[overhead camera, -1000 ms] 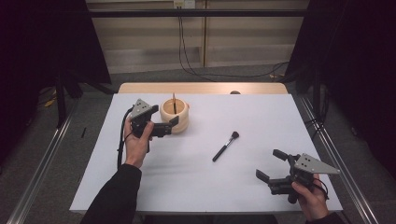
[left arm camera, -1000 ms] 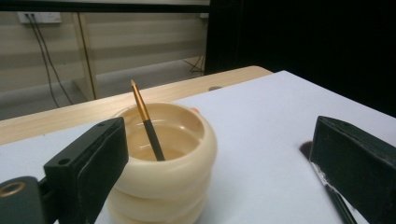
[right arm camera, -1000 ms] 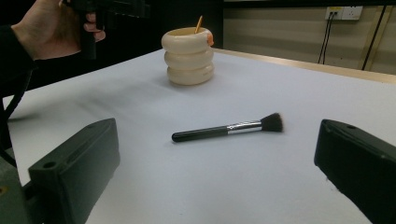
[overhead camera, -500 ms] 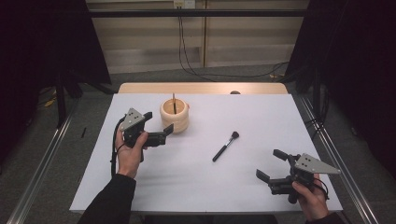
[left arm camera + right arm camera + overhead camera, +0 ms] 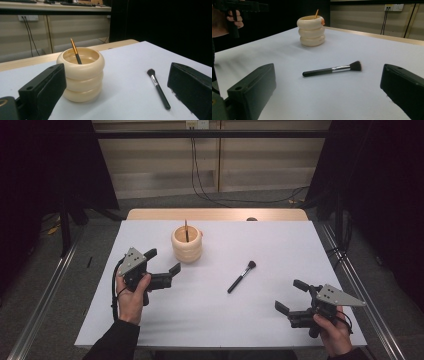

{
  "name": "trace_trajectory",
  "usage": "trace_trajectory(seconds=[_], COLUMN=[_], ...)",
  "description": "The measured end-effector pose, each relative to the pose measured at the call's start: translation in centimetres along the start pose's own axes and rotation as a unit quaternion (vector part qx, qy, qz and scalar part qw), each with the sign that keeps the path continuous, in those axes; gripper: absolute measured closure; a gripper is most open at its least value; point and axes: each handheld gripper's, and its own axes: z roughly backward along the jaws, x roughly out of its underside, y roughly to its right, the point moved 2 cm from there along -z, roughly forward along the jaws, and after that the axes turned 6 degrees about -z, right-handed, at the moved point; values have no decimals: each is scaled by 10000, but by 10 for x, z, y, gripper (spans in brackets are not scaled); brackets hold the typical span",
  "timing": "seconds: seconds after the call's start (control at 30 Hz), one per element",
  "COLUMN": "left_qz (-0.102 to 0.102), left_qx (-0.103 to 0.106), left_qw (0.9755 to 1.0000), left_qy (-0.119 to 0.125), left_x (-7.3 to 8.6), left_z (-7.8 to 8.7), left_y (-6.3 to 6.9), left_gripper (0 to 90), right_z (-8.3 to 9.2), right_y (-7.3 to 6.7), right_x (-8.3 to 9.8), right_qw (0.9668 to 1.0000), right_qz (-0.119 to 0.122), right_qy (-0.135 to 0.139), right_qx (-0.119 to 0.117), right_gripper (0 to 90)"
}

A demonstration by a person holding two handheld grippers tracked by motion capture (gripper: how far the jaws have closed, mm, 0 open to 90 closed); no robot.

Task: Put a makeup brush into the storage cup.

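A cream ribbed holder [image 5: 187, 243] [image 5: 81, 73] [image 5: 311, 30] stands upright at the table's back middle with a thin brush handle [image 5: 186, 230] [image 5: 75, 51] sticking out of it. A black makeup brush [image 5: 241, 276] [image 5: 158, 88] [image 5: 332, 69] lies flat on the white table, right of the holder. My left gripper [image 5: 162, 261] [image 5: 117, 92] hovers open to the left of the holder, empty. My right gripper [image 5: 291, 296] [image 5: 328, 92] is open near the front right corner, empty, pointing toward the brush.
The white table surface [image 5: 280, 245] has a wooden strip [image 5: 220, 214] along its far edge. Cables [image 5: 210, 185] hang down the wall behind. Metal rails [image 5: 360, 285] run along both sides on the floor.
My left gripper has drawn back from the holder, moving toward the front left and lower. The right gripper and the loose brush have stayed put.
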Motion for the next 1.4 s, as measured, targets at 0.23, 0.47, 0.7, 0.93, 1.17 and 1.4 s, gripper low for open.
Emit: trace_trajectory(seconds=[0.23, 0.47, 0.7, 0.93, 1.17, 1.4], left_qz=[-121, -75, -4, -162, -89, -176], left_qx=[-39, -211, -183, -359, -331, -199], left_qw=[9999, 9997, 9998, 9991, 9994, 9996], left_qy=[-70, -67, -82, -160, -87, -128], left_x=[9, 19, 29, 37, 40, 41], left_z=[16, 32, 50, 62, 64, 63], left_y=[7, 7, 15, 19, 22, 25], left_gripper=[22, 19, 19, 18, 20, 18], right_z=[0, -2, -1, 1, 2, 1], right_y=[0, 1, 2, 4, 4, 5], right_x=[0, 0, 1, 0, 0, 0], right_qw=[10000, 10000, 10000, 9999, 9999, 9999], right_qz=[9, 20, 53, 66, 94, 56], right_qy=[-3, -21, -50, -46, -52, -27], right_qx=[10, 16, 67, 107, 83, 154], right_gripper=[0, 0, 0, 0, 0, 0])
